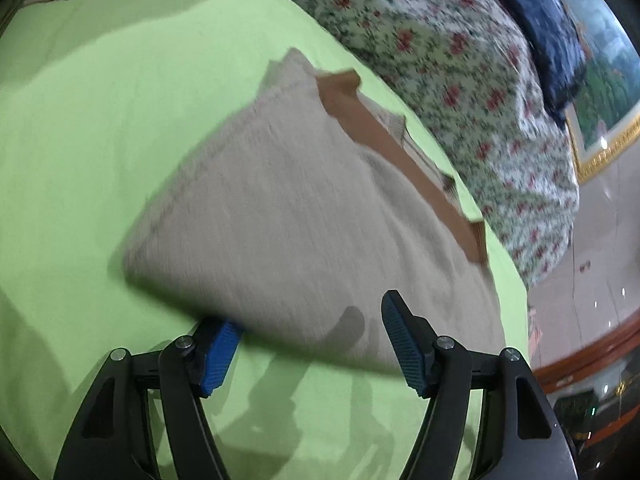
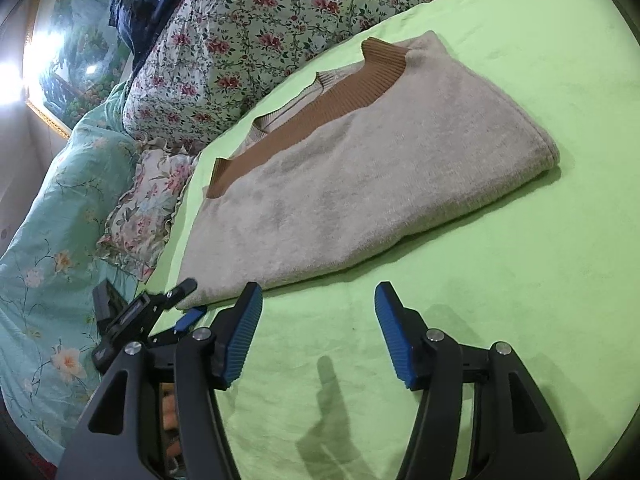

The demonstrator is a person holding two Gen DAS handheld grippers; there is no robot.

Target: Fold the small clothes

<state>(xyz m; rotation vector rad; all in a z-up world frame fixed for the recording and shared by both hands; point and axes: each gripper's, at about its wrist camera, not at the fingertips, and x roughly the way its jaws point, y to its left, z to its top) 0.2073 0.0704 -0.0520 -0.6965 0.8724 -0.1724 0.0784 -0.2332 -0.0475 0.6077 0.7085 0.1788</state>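
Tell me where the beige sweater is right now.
The beige sweater lies folded on the green sheet, just ahead of both grippers in both wrist views, with the floral quilt beyond its brown-trimmed edge.

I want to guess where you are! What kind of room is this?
Most likely a bedroom. A green sheet covers what looks like a bed, with a flowery quilt bunched behind it. A folded sweater lies on the sheet, and a framed picture leans nearby.
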